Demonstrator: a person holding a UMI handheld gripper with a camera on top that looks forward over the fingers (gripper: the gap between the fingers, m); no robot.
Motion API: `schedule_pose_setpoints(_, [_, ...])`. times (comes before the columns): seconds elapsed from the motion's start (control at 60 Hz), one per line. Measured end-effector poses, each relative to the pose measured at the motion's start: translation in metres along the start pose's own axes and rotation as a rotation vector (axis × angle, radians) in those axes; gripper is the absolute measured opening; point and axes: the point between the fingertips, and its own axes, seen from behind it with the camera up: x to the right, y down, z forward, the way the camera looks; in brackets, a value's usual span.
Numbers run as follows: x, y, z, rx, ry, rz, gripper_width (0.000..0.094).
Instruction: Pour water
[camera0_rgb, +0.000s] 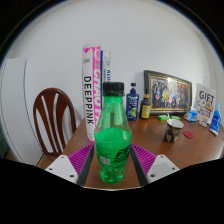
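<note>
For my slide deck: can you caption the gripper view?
Green bottle upright on a wooden table, standing between the hand-held gripper's open fingers, ready for pouring.

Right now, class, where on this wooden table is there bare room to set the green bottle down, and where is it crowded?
The green plastic bottle stands between the claw fingers. Bare wooden table lies right of the bottle, short of the small metal cup. The far edge is crowded: dark blue bottle, small yellow-labelled bottle, framed picture and gift box.
</note>
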Motion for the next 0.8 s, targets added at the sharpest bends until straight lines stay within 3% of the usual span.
schedule_pose_setpoints(0.067, [0.002, -0.002, 0.005, 0.019, 0.008, -0.022, 0.0545])
schedule_pose_setpoints(0.117, [0.000, -0.003, 0.006, 0.037, -0.004, -0.036, 0.0531])
schedule_pose_setpoints(0.2, [-0.003, -0.004, 0.006, 0.056, -0.028, -0.072, 0.0404])
schedule_pose_setpoints(0.333, [0.000, -0.011, 0.006, 0.068, -0.033, -0.060, 0.0308])
schedule_pose_setpoints(0.6, [0.022, -0.082, 0.013, 0.139, -0.123, 0.121, 0.0308])
schedule_pose_setpoints(0.8, [0.064, -0.155, 0.044, 0.139, -0.274, 0.725, 0.0307])
